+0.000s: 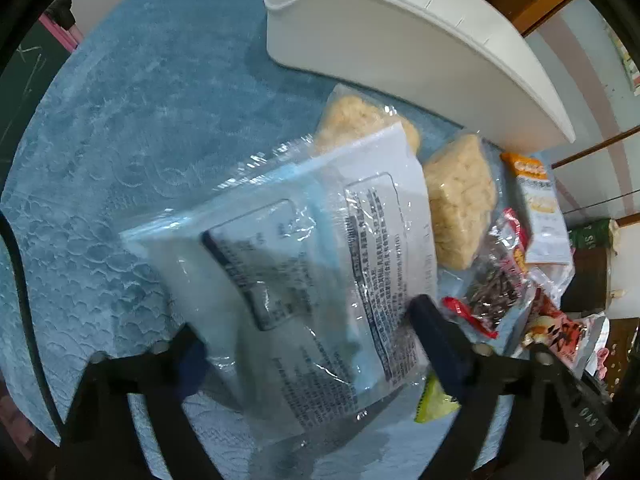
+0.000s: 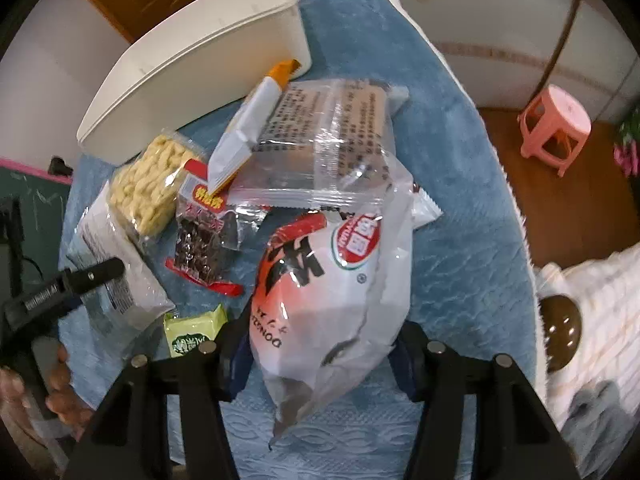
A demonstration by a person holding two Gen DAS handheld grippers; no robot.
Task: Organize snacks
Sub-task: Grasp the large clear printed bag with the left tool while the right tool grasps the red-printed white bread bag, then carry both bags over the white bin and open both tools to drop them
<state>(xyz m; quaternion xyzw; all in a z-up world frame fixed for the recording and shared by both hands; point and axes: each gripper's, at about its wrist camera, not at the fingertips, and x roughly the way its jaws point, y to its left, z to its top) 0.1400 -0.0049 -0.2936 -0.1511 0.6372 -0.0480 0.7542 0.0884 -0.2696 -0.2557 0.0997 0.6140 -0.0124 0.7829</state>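
We are holding two grippers over a blue cloth [image 1: 100, 160] spread with snacks. The left gripper [image 1: 312, 344] is pointing steeply down, and its fingers [image 1: 436, 340] are pressing on both sides of a clear packet [image 1: 304, 248] with printed labels, which is tilting up off the cloth. Beyond it, two noodle blocks [image 1: 460, 204] are lying just in front of a white bin [image 1: 400, 48] at the far side. To the right of them an orange-and-white pouch [image 1: 536, 208] and a red-trimmed bag of dark pieces [image 1: 496, 284] are lying together. A small green packet [image 1: 434, 404] is showing under the right finger.

The right gripper [image 2: 320, 352] is likewise pointing down. Its fingers [image 2: 412, 356] are closing on the lower end of a white-and-red bag [image 2: 332, 292], pads touching both sides. Just beyond this bag a clear wrapper [image 2: 328, 140] is lying, with the pouch [image 2: 248, 128] leaning on it. The bin [image 2: 192, 64] is standing at the far left, open side up; its contents cannot be told. In the right wrist view the left gripper [image 2: 80, 280] is showing at the left edge, held by a hand [image 2: 60, 396]. A pink stool [image 2: 556, 124] is standing on the floor at the far right.
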